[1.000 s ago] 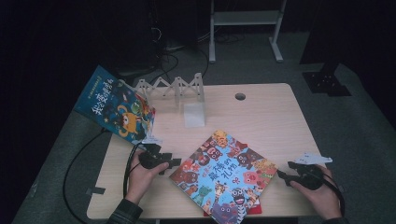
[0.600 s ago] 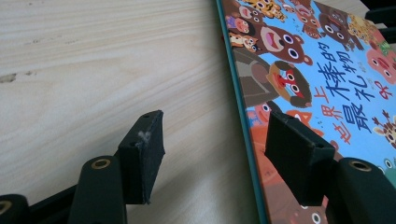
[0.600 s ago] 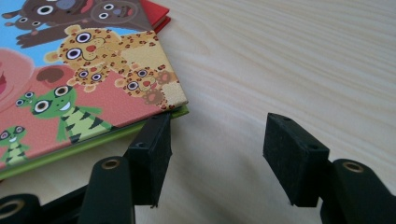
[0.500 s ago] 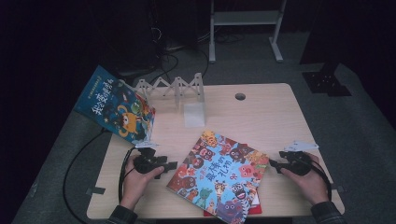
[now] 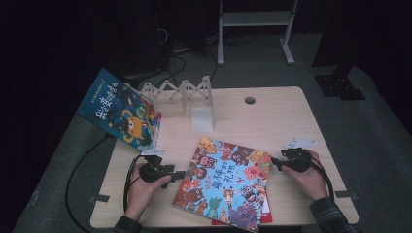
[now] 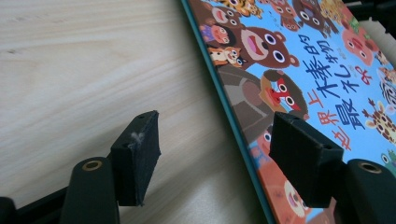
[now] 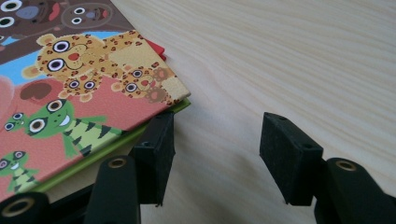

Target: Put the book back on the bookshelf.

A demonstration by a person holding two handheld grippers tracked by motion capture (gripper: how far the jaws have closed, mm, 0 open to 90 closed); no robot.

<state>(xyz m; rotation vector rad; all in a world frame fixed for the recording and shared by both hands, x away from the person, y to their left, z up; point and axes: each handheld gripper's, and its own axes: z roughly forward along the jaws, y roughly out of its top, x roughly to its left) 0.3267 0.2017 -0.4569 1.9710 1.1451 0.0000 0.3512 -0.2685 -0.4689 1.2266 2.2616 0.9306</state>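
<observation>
From the high view, a pale wooden table [image 5: 291, 116] with rounded corners carries a flat picture book [image 5: 224, 182], set at a slant near the person's edge. Behind the book stands a white zigzag rack [image 5: 180, 91], and a second book [image 5: 122, 110] in dark blue leans at the rack's left end. A small round hole [image 5: 249, 100] sits in the tabletop well behind the book. The left gripper [image 5: 176, 174] lies just beside the book's left edge, the right gripper [image 5: 276, 162] just beside its right corner; nothing stands between either and the book.

In the left gripper view, the book's [image 6: 299, 60] glossy cover shows cartoon animals on bright blue, with a teal spine edge. The jaws have just been opening; they stand wide, one pad over the bare wood, the other over the cover, the book's edge between them, unpressed.

In the right gripper view, the book's [image 7: 93, 79] corner shows spotted leopards and a green border, with a red sheet [image 7: 156, 48] beneath. The jaws have just been closing, yet stand apart on bare wood beside that corner.
</observation>
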